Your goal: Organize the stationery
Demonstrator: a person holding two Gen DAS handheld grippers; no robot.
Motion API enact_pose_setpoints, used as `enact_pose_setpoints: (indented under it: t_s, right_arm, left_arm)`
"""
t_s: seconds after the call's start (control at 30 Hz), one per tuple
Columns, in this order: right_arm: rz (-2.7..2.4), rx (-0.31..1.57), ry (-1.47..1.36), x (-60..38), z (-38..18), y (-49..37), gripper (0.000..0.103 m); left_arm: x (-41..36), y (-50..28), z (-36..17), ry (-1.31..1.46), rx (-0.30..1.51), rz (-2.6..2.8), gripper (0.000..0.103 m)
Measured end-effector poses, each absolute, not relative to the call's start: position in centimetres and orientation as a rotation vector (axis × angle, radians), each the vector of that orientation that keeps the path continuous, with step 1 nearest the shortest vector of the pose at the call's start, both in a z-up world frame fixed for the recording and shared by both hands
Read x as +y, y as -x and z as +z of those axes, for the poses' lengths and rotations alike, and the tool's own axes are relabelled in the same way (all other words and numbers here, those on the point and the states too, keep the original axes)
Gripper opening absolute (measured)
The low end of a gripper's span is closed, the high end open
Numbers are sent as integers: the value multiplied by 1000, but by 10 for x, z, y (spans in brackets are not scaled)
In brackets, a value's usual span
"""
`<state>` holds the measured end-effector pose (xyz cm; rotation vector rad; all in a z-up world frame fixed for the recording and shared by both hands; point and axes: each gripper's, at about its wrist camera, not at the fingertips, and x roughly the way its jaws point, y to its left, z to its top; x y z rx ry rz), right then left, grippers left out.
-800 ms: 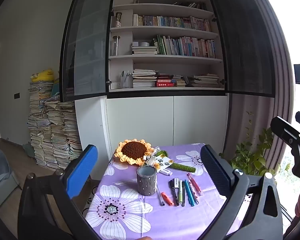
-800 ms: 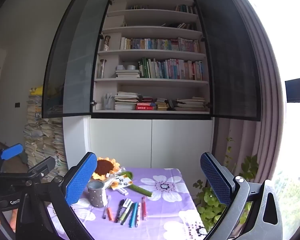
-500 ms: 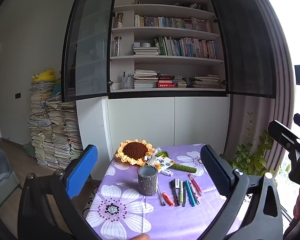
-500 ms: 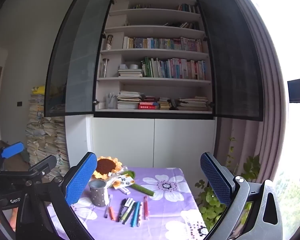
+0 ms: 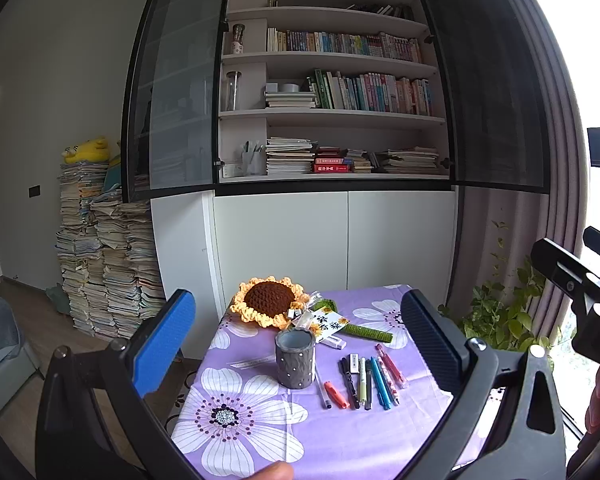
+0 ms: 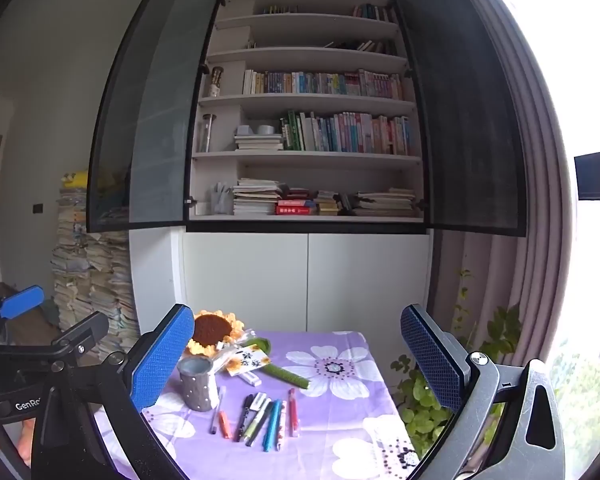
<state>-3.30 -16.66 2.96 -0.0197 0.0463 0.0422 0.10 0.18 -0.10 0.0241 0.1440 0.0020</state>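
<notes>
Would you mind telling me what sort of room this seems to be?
Probably a home study: a tall bookcase full of books, stacks of paper piled against the wall, and a small table with pens beside a pen cup.

I am holding the left gripper level, jaws spread wide with nothing between them. The right gripper is hovering at its three o'clock, fingers equally parted and gripping nothing.
</notes>
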Motion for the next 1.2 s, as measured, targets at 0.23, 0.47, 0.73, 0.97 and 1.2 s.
enact_pose_setpoints:
  t_s: [0.23,0.47,0.73,0.97,1.2]
  right_arm:
    - [44,51,24,-165,28,32,103]
    - [39,58,9,-168,25,31,103]
    - [43,82,-1,-170,22,24,103]
    - [42,86,-8,-172,21,22,103]
    - [43,94,-12,-173,17,20,103]
  left_arm:
    - [1,-2,-4,-28,153,2,102]
    - [0,-5,-6,-36,164,2,102]
    - [-1,-9,-8,-43,179,5,102]
    - [-2,-10,-9,-47,181,6,102]
    - [-4,-15,-13,-57,188,3,102]
